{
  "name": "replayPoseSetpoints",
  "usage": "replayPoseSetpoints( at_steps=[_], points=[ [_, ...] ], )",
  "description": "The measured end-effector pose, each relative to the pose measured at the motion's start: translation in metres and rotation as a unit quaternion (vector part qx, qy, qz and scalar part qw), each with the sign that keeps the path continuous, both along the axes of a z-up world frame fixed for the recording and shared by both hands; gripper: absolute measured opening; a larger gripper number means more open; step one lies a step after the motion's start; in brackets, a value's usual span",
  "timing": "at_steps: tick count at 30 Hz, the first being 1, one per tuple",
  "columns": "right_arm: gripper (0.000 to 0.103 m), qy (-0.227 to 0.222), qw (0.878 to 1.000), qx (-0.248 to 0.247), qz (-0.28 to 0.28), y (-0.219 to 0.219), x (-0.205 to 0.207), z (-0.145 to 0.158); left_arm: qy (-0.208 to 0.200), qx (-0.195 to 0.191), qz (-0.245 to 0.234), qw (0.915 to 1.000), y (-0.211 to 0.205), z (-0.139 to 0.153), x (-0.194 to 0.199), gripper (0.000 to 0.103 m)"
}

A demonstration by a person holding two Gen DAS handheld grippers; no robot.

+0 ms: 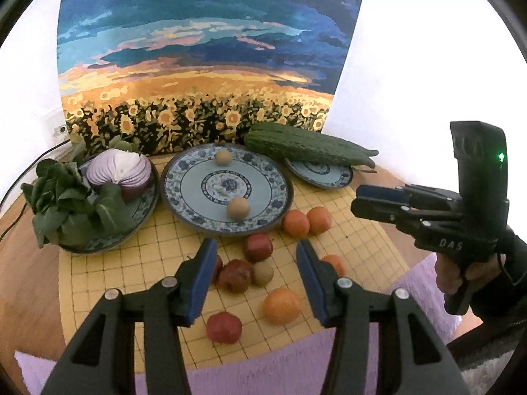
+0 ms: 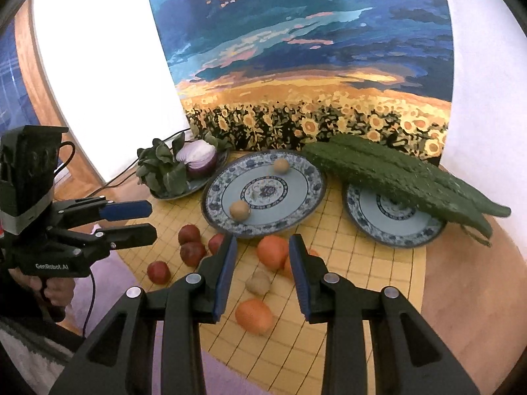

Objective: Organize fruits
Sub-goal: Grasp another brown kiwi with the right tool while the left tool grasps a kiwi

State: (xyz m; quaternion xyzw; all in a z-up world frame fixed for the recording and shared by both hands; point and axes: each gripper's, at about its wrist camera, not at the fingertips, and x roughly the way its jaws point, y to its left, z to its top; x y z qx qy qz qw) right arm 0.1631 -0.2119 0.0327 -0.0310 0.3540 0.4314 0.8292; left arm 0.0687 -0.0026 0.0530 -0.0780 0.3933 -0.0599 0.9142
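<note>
Two brown fruits (image 1: 237, 208) already sit on the middle plate (image 1: 184, 177), one near its front rim, one (image 1: 223, 157) at the back. Rest of the fruit lies loose on the yellow grid mat (image 1: 355, 227), in front of that plate.

L gripper (image 1: 255, 258) hangs above the loose pile w/ jaws apart, nothing between the pads; under the gap lie red fruits (image 1: 258, 247), another brown one (image 1: 263, 273), an orange one (image 1: 281, 306) & a red one (image 1: 224, 327) nearer the camera.

R gripper (image 2: 262, 251) is also empty, jaws parted but narrower than the L; orange fruits (image 2: 272, 251) and a brown one (image 2: 258, 282) show through its gap, all down on the mat.

Neither gripper touches any fruit.

Writing: "GenRobot.AI" on the L gripper body in the right wrist view; "DAS" on the R gripper body in the left wrist view.
</note>
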Motion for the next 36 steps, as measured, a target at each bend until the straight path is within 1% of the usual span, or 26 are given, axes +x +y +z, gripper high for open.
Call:
replayPoseSetpoints(
  at_steps=[5,11,15,18,24,25,27,28,29,31,34,36],
  points=[
    [0.034,0.002,1.0,-0.005,-0.007,-0.01,-0.015,-0.003,0.0,0.006,-0.01,0.9999,-0.006,-0.001,-0.013,0.053],
    [0.034,0.01,1.0,-0.017,-0.013,-0.013,-0.032,-0.012,0.011,0.021,-0.028,0.9993,-0.022,-0.012,-0.028,0.053],
    [0.034,0.018,0.999,-0.027,-0.013,-0.014,-0.042,-0.018,0.019,0.024,-0.036,0.9989,-0.029,-0.018,-0.038,0.053],
    [0.034,0.027,0.999,-0.034,-0.011,-0.014,-0.049,-0.024,0.027,0.02,-0.037,0.9988,-0.032,-0.025,-0.042,0.053],
    [0.034,0.045,0.997,-0.067,-0.012,-0.011,-0.057,-0.041,0.061,0.021,-0.03,0.9975,-0.039,-0.05,-0.043,0.053],
    [0.034,0.049,0.996,-0.07,-0.014,-0.011,-0.057,-0.044,0.061,0.021,-0.03,0.9975,-0.039,-0.052,-0.043,0.053],
    [0.034,0.048,0.997,-0.062,-0.02,-0.012,-0.056,-0.045,0.054,0.021,-0.025,0.998,-0.038,-0.051,-0.041,0.053],
    [0.034,0.046,0.997,-0.056,-0.024,-0.012,-0.054,-0.044,0.048,0.021,-0.02,0.9984,-0.037,-0.05,-0.04,0.051],
    [0.034,0.042,0.997,-0.053,-0.027,-0.01,-0.051,-0.044,0.039,0.018,-0.013,0.999,-0.035,-0.049,-0.037,0.048],
    [0.034,0.036,0.998,-0.047,-0.029,-0.004,-0.043,-0.043,0.031,0.0,0.002,0.9995,-0.029,-0.047,-0.028,0.043],
    [0.034,0.029,0.997,-0.06,-0.03,0.011,-0.028,-0.044,0.035,-0.009,0.022,0.9991,-0.023,-0.046,-0.015,0.035],
    [0.034,0.027,0.997,-0.073,-0.026,0.021,-0.02,-0.046,0.041,-0.016,0.023,0.9988,-0.021,-0.047,-0.007,0.033]
  ],
)
